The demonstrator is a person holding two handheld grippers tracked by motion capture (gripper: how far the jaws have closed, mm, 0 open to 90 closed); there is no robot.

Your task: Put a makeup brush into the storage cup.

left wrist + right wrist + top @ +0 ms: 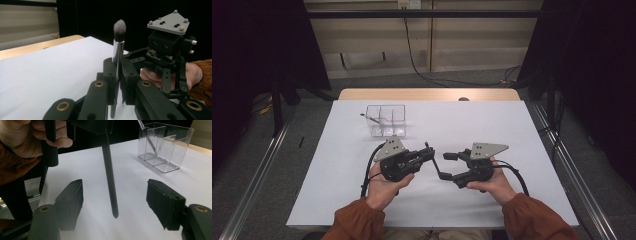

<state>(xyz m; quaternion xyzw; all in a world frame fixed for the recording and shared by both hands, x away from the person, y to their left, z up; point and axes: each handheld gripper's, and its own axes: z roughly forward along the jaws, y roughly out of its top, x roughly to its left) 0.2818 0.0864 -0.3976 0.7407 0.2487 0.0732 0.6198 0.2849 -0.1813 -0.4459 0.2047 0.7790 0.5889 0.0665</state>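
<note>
Left gripper view shows the makeup brush [119, 47] clamped upright in the left claw [119, 75]; the right claw [115, 195] stands wide around its handle, gripping nothing. Carrying it tip-up to the clear organizer [386, 120] looks safest; the bench [492, 125] offers open room.

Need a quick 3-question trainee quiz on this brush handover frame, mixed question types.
1. True or false: the left gripper is shut on the makeup brush.
2. How do the right gripper's jaws stand? A) clamped on the handle B) apart, handle between them untouched
3. What stands on the table beyond the grippers?

Key: 1 true. 2 B. 3 a clear plastic organizer with compartments.
</note>
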